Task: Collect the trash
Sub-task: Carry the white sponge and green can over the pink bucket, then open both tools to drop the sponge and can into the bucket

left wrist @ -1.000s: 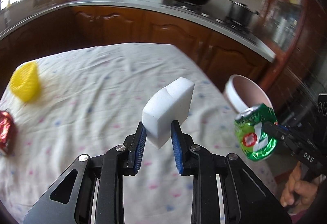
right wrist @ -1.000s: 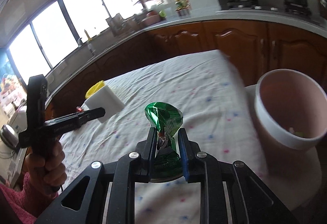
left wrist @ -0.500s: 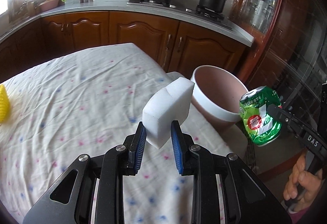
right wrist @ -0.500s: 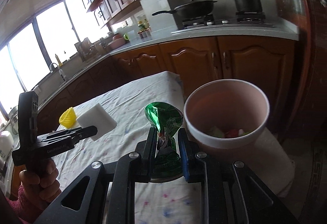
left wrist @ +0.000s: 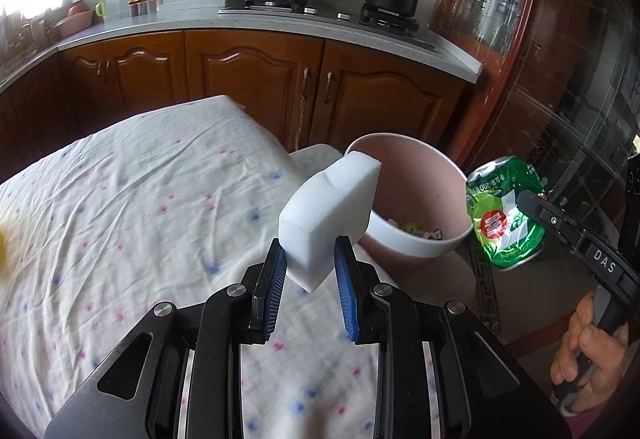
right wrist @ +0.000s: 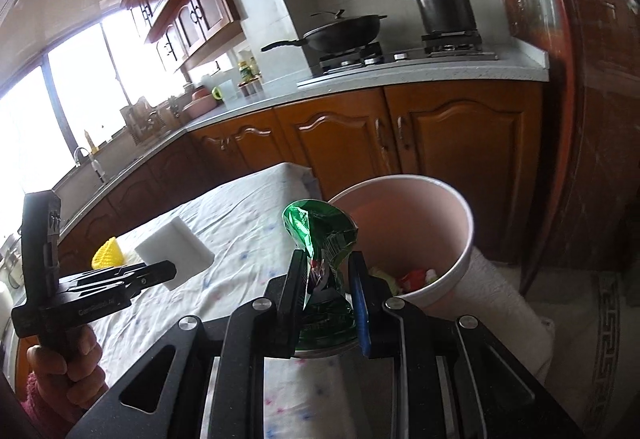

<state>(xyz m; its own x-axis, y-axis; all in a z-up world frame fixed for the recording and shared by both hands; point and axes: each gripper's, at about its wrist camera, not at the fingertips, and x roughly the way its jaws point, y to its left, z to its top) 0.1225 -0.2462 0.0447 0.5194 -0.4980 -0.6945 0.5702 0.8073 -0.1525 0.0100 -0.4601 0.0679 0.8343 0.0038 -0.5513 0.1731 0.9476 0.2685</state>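
Trash fills both grippers: the left gripper (left wrist: 308, 271) has its jaws clamped on a white foam block (left wrist: 330, 215), the right gripper (right wrist: 326, 281) pinches a crushed green can (right wrist: 320, 239). Both hang near the pink bin (right wrist: 460, 239) beside the cloth-covered counter (left wrist: 140, 199).

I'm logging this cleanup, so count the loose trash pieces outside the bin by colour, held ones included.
White: 1, the sponge in the left gripper.
Green: 1, the crushed can in the right gripper.
Yellow: 1, the yellow item on the table.
Total: 3.
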